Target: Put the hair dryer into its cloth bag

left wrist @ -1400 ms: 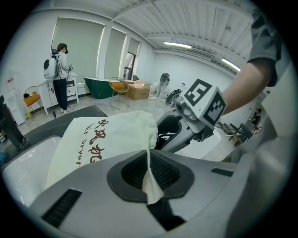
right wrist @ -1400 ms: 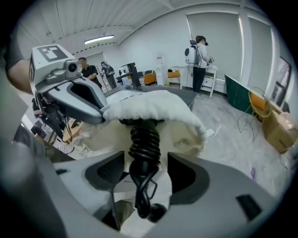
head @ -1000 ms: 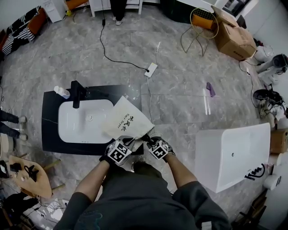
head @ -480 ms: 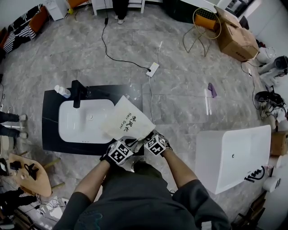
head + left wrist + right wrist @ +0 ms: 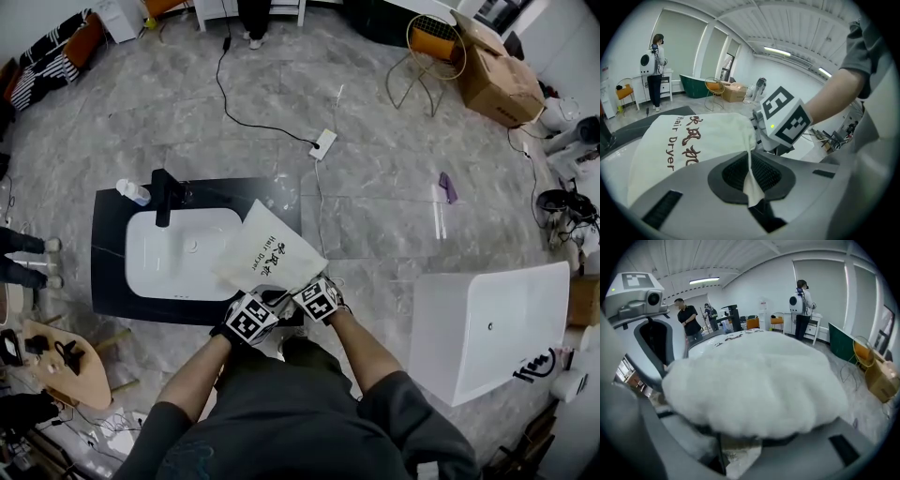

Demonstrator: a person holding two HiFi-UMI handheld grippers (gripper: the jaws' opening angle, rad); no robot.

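- Across the cream cloth bag, brown print reads "Hair Dryer", set beside a row of larger brown characters that I cannot read.
- On each gripper's cube are black-and-white square markers and no words.
- Seen from the head view, the bag lies flat and tilted. It covers the right edge of the white basin and part of the black counter, and its near corner is at the two grippers.
- From the right gripper view, the bag is a puffed, soft white mound filling most of the frame.
- The left gripper has its jaws pressed together on a narrow strip of the bag's cloth, which runs up from the jaws to the bag's edge.
- The right gripper is closed on the bag's fabric, and the pinched cloth shows low between its jaws.
- What the bag holds is hidden by the cloth, so the hair dryer cannot be made out.
- The black faucet and a small bottle stand at the counter's far side. They are too small to show any label.
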